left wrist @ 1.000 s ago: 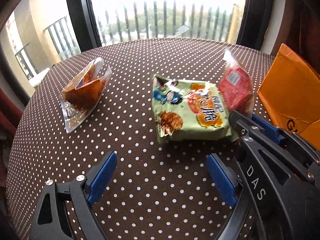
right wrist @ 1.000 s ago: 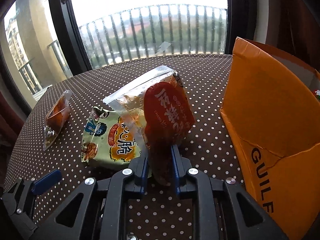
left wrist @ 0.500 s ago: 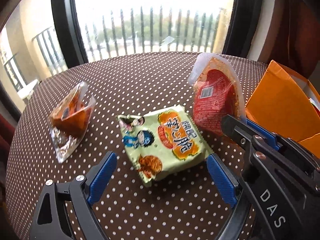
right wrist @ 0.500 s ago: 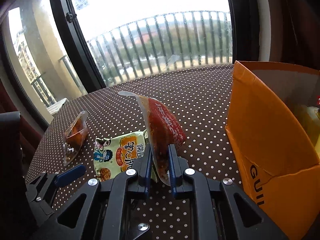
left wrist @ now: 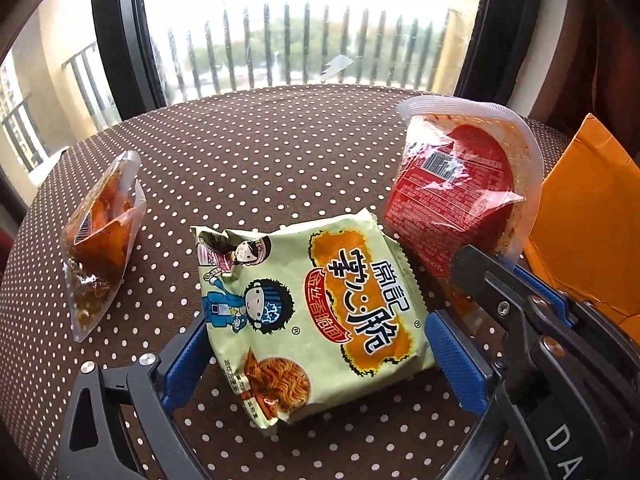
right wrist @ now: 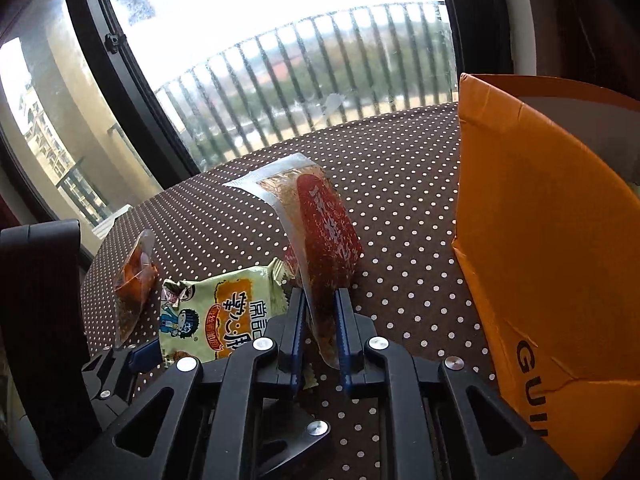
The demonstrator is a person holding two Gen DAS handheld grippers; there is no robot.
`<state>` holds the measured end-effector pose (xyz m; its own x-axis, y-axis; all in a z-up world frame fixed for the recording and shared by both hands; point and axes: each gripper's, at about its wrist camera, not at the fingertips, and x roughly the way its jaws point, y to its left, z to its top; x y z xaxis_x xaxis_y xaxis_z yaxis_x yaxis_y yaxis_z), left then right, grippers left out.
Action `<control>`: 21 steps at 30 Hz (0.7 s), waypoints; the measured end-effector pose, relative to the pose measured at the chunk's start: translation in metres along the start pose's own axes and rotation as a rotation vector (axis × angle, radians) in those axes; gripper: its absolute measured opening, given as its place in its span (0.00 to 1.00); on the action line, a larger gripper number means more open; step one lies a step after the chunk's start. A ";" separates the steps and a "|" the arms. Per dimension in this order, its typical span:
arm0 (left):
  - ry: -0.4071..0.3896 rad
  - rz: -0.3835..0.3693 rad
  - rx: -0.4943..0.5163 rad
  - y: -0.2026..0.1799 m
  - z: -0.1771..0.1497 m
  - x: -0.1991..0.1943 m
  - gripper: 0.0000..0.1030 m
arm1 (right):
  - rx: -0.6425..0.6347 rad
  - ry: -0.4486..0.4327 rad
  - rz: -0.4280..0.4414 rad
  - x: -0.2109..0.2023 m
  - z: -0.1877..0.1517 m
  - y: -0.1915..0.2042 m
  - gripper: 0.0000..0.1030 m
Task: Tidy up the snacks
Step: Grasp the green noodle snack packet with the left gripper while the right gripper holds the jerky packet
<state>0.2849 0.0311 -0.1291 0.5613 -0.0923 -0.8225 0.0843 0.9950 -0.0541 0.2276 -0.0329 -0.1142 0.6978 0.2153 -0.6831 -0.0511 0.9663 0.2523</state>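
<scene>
A green noodle snack pack (left wrist: 312,312) lies flat on the brown dotted tablecloth (left wrist: 260,152). My left gripper (left wrist: 316,324) straddles it with its jaws opening; the blue pads sit at the pack's two sides without pressing. My right gripper (right wrist: 320,300) is shut on the lower edge of a red sauce pouch (right wrist: 324,232), held upright above the table just right of the green pack (right wrist: 224,312). In the left wrist view the same red pouch (left wrist: 452,196) shows its printed back.
A clear pouch of orange-brown snack (left wrist: 100,236) lies at the table's left. An open orange cardboard box (right wrist: 540,240) stands close on the right, also seen as the orange box (left wrist: 588,208). A window with railings lies behind the table's far edge.
My left gripper has come forward until the green pack lies between its fingers, and its jaws have widened. The right gripper has raised and turned the red pouch more edge-on.
</scene>
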 end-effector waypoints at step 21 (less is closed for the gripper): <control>-0.051 0.078 -0.111 0.023 -0.013 -0.010 0.90 | -0.008 -0.037 -0.062 0.029 0.008 0.024 0.80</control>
<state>0.2703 0.0557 -0.1291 0.6043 -0.0140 -0.7966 -0.0506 0.9972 -0.0559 0.2527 -0.0048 -0.1224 0.7259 0.1500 -0.6713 -0.0129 0.9787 0.2048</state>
